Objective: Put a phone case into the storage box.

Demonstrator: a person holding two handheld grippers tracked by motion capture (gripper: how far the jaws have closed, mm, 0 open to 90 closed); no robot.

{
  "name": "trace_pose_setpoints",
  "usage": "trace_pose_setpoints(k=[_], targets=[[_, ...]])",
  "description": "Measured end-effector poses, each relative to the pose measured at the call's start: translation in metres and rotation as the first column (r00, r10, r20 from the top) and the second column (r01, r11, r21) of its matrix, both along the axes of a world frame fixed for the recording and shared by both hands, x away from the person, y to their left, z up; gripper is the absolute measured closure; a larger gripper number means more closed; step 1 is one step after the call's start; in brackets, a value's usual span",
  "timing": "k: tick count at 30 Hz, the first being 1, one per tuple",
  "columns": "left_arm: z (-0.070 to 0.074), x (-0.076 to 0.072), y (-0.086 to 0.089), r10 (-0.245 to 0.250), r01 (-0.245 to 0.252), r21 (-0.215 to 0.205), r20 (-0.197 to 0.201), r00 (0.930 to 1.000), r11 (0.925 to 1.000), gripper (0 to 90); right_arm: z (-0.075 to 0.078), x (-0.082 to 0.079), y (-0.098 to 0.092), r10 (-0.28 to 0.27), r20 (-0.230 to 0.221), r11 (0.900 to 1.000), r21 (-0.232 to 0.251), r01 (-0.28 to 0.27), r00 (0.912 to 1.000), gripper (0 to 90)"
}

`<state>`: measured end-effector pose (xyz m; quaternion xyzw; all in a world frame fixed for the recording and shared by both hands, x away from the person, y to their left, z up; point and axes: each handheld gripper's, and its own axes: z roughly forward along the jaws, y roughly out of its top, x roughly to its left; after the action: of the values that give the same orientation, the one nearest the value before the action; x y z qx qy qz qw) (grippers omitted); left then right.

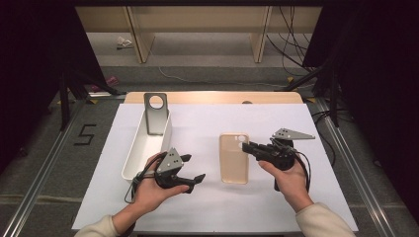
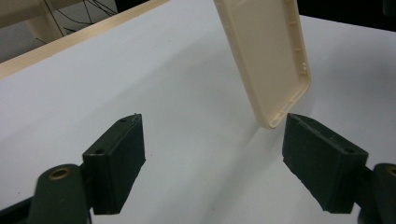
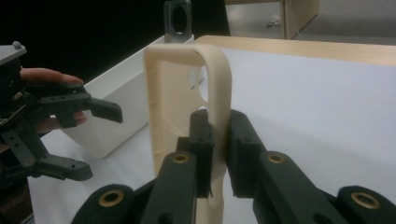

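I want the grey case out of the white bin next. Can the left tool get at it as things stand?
Probably yes. The left tool is open with nothing between its jaws and sits beside the white bin. The grey case leans upright at the bin's far end, uncovered. The right tool holds the beige case off to the side.

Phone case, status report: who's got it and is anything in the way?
Right gripper shut on beige phone case. Left gripper open, off the case. White bin beside, not in the way.
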<state>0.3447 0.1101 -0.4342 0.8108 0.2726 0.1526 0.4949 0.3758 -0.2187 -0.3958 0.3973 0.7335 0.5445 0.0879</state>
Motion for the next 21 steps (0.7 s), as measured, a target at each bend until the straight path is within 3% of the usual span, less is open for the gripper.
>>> trace_pose_setpoints(k=[13, 21], targets=[[0.013, 0.008, -0.011, 0.060, -0.062, -0.092, -0.023, 0.9979, 0.9938, 21.0, -0.005, 0.000, 0.005, 0.004, -0.003, 1.000, 0.009, -0.004, 1.0000, 81.8], [0.019, 0.015, -0.017, 0.085, -0.086, -0.100, -0.014, 0.9963, 0.9912, 16.0, -0.007, 0.001, 0.008, 0.006, -0.002, 1.000, 0.013, -0.006, 1.0000, 81.7]])
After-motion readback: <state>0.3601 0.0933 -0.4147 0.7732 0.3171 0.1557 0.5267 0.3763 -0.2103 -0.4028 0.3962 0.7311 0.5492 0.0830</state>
